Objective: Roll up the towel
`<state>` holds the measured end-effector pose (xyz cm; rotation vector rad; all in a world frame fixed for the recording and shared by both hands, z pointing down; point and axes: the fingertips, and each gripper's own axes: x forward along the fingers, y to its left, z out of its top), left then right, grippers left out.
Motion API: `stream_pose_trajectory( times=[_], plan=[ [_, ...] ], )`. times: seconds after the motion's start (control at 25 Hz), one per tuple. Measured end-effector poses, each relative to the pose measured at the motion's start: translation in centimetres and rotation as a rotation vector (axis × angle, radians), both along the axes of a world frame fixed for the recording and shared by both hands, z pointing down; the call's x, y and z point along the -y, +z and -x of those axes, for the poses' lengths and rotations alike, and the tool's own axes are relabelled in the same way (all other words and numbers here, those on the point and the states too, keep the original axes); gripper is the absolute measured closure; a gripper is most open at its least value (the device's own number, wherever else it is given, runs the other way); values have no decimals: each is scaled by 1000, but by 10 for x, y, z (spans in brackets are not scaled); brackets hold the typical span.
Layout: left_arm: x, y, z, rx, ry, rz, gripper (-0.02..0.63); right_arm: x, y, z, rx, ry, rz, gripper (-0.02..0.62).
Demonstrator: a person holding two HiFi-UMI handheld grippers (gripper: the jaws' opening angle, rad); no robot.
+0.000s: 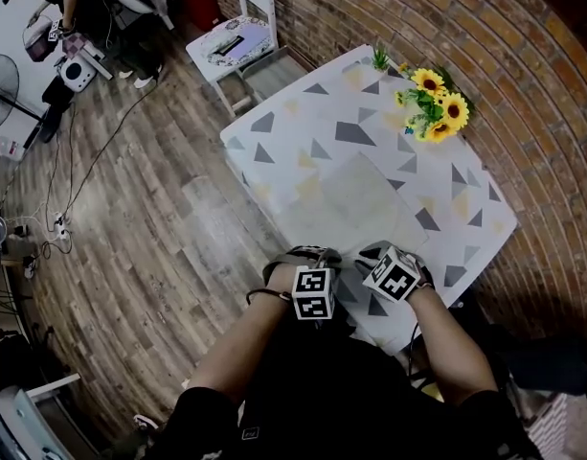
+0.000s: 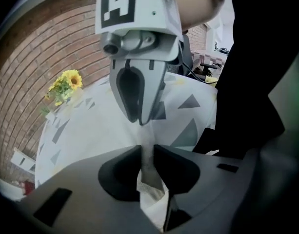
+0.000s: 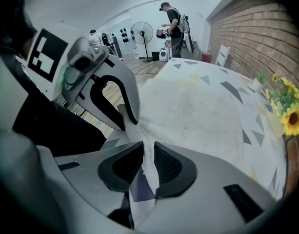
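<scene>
Left gripper, right gripper: fingers pinching towel | sunflowers: far corner of table

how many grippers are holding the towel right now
2. The left gripper pinches the near edge of the towel; the right gripper pinches that edge just beside it. Neither is hidden.

Grey left claw and right claw bear black-marked white cubes; shirt black.
</scene>
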<state>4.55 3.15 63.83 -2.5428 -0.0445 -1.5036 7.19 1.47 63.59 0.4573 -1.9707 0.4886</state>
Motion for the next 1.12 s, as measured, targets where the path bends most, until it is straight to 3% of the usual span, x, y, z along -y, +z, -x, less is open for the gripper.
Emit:
stream_pose_trajectory(
  times=[0.28, 0.52, 0.68, 0.84, 1.0, 1.12],
  plan=[
    [11, -2, 4, -74, -123, 174, 517, -11, -20, 13, 4, -174, -156, 488],
    [22, -6, 8, -117, -197, 270, 515, -4, -1, 11, -108, -229, -224, 414],
    [29, -6, 9, -117, -200, 251, 512, 7, 6, 9, -145, -230, -229, 426],
    [27, -10, 9, -91, -130, 177, 458, 14, 7, 10, -140, -209, -203, 506],
    [18, -3, 7, -27, -21, 110, 394, 22, 7, 9, -84, -103, -137, 527],
    [26, 6, 9, -14, -43, 85, 397, 24, 4, 12, -19, -10, -50, 546]
  ],
)
